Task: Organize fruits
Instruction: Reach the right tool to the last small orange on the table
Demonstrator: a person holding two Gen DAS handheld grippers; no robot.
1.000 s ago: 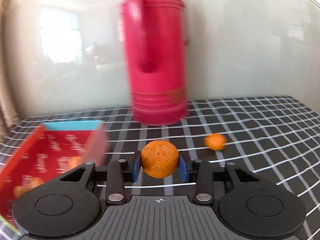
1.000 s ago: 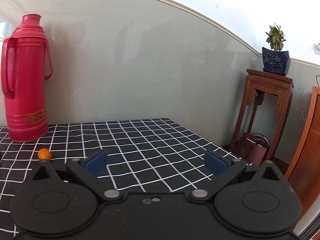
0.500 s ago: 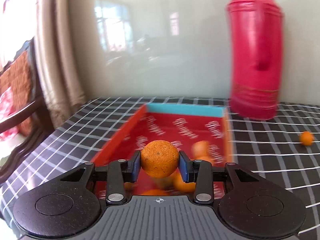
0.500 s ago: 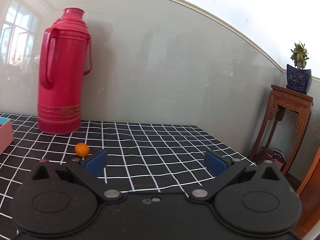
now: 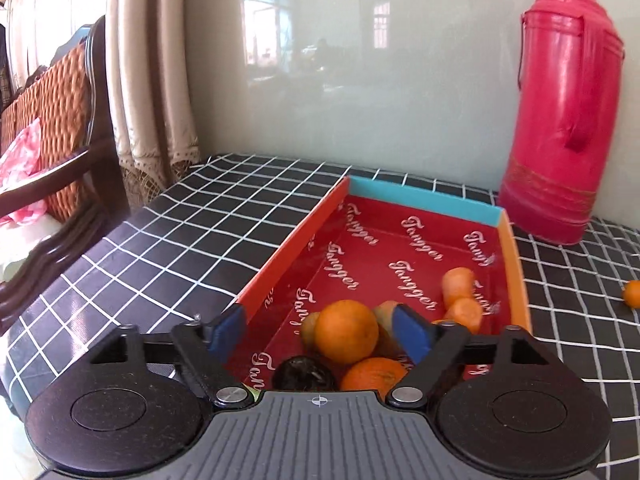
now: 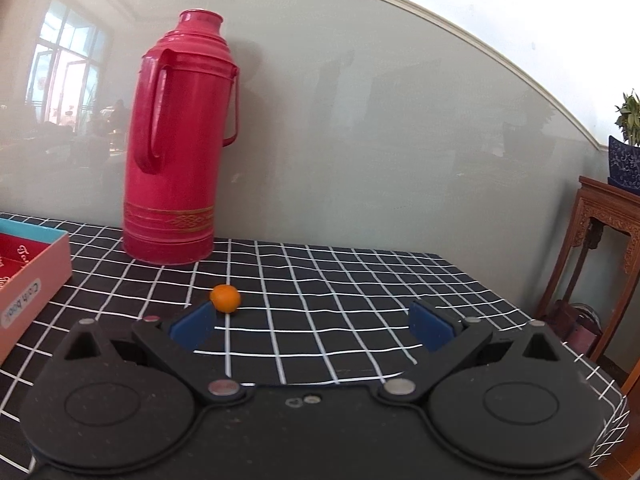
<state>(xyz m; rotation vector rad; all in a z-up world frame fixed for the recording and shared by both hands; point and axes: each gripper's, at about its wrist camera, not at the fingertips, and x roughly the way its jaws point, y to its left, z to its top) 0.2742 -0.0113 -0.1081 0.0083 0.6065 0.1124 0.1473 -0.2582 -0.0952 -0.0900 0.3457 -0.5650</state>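
A red box [image 5: 404, 248] with a blue far wall lies on the checked tablecloth and holds several oranges. My left gripper [image 5: 318, 334] hangs over its near end, jaws opening; an orange [image 5: 346, 331] sits between the blue pads, touching neither, on top of the other fruit. A dark fruit [image 5: 304, 374] lies just below it. One small orange [image 6: 225, 298] rests alone on the cloth, also seen as a small orange [image 5: 633, 294] at the right edge. My right gripper [image 6: 312, 326] is open and holds nothing, with that small orange just beyond its left pad.
A tall red thermos [image 6: 180, 148] stands against the wall behind the lone orange, right of the box [image 6: 28, 276]. A wooden chair [image 5: 52, 136] and curtain are off the table's left edge. A carved wooden stand [image 6: 600, 264] with a potted plant is off the right edge.
The left gripper swung left from the thermos to over the box and let go of the orange, which now lies among the fruit. The right gripper turned left toward the lone orange.
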